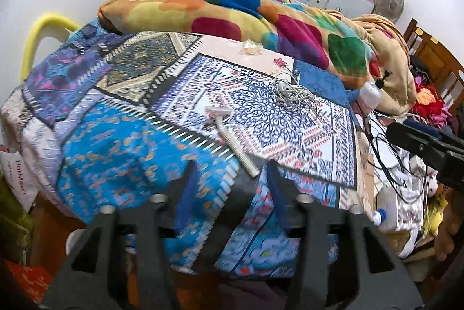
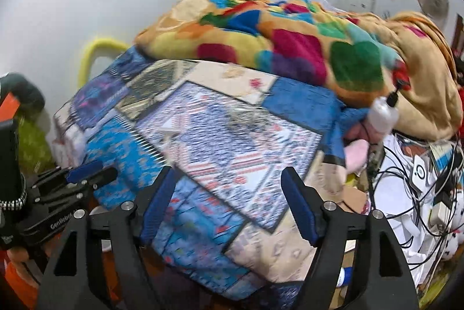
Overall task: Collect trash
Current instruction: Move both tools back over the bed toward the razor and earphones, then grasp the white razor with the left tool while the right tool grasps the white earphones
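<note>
On the patterned bed cover [image 1: 121, 136] lie a white disposable razor [image 1: 229, 136], a tangle of white cable with a plug [image 1: 290, 91] and a crumpled clear wrapper [image 1: 250, 47] further back. My left gripper [image 1: 232, 179] is open and empty, its blue-padded fingers just short of the razor handle's near end. My right gripper [image 2: 229, 191] is open and empty over the bed's near corner. The right wrist view is blurred; the wrapper [image 2: 232, 72] and the cable tangle [image 2: 246, 114] show faintly. The left gripper also appears at that view's left edge [image 2: 90, 175].
A colourful heaped blanket [image 1: 261, 17] covers the back of the bed. A white pump bottle [image 1: 371, 92] lies at the bed's right edge, beside a cluttered surface of black cables and papers [image 1: 400, 165]. A yellow rail [image 1: 37, 34] is at the left.
</note>
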`<state>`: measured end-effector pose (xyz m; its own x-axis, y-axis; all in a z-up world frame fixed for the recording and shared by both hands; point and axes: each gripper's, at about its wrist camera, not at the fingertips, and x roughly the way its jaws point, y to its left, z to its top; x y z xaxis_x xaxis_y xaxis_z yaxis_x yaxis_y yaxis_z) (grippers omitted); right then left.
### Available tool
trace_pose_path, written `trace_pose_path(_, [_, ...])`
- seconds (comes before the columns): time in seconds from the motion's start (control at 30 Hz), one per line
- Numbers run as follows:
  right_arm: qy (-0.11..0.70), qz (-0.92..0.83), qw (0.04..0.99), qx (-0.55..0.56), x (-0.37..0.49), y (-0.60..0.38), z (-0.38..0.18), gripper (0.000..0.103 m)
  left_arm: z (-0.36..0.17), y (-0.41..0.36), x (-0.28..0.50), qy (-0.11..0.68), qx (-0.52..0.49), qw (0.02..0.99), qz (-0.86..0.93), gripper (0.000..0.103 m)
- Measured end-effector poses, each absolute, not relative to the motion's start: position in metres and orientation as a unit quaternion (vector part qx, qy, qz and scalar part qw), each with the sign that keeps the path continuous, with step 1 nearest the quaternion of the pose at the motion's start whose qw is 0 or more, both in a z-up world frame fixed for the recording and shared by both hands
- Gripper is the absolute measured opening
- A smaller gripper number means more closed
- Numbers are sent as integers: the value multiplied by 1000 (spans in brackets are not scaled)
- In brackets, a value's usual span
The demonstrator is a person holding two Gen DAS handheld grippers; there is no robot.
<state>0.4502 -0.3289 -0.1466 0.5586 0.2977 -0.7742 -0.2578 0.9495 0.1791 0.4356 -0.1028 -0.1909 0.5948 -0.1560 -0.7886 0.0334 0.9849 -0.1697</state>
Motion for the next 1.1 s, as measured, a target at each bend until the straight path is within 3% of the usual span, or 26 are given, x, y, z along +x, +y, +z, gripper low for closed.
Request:
trace_pose_path(0.57, [444,190,875,29,552,-306,-190,72,-252,-126,491,460,-34,887,-13,52])
trace_pose_path(0.87, [445,150,879,-78,572,-276,-231,72,-259,-128,495,448,-38,893,-20,52])
trace_pose_path(1.1, [467,152,870,-55,580,-292,-240,73,-260,-127,493,437,-46,898,-13,36])
